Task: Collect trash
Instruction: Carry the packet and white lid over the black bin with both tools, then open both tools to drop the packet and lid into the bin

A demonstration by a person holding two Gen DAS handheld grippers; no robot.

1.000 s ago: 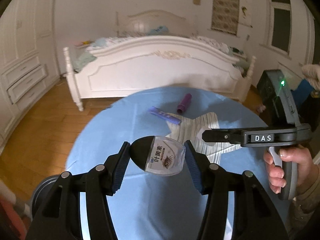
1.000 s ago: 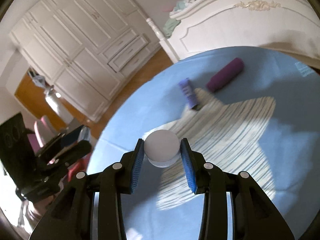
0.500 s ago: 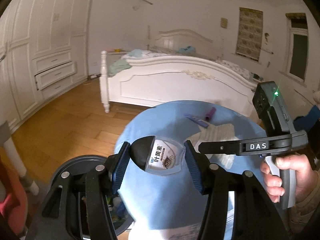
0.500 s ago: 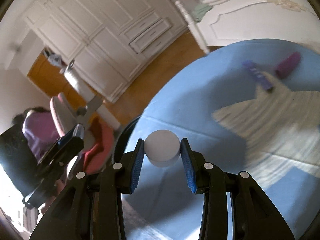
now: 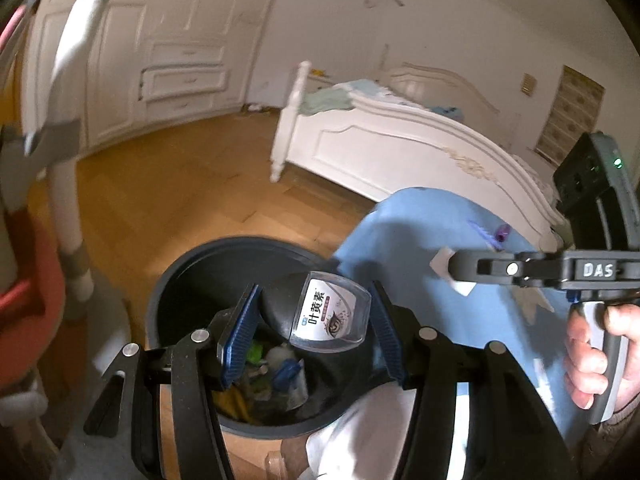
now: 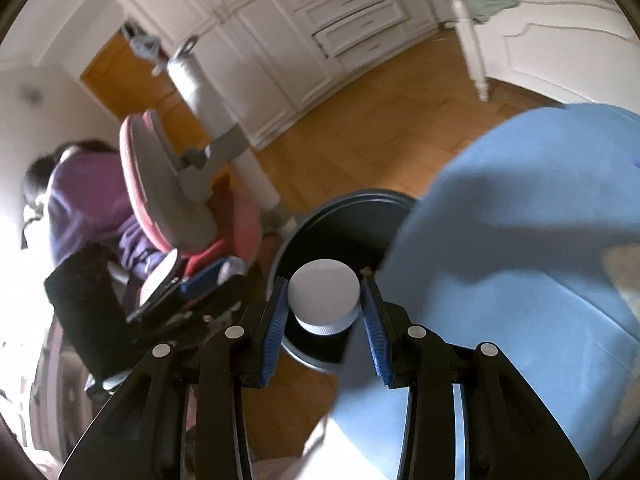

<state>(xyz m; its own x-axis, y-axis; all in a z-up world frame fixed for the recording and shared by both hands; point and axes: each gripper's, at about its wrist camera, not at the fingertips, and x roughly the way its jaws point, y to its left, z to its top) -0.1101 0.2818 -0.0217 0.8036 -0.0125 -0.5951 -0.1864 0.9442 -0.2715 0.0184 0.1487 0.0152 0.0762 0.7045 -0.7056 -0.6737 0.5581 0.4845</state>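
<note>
My left gripper is shut on a clear bottle with a black cap and a white label, held over the mouth of a dark round trash bin with several bits of rubbish inside. My right gripper is shut on a small white-capped jar, which hangs above the same bin just off the table's left edge. In the left wrist view the right gripper's body and a hand show at the right.
A round table with a blue cloth stands right of the bin; a purple tube and a purple packet lie far back on it. A red chair with a seated person, a white bed and wardrobes stand around the wooden floor.
Both grippers swung left from over the table to over the trash bin, each keeping its hold. The bin has come fully into view under them.
</note>
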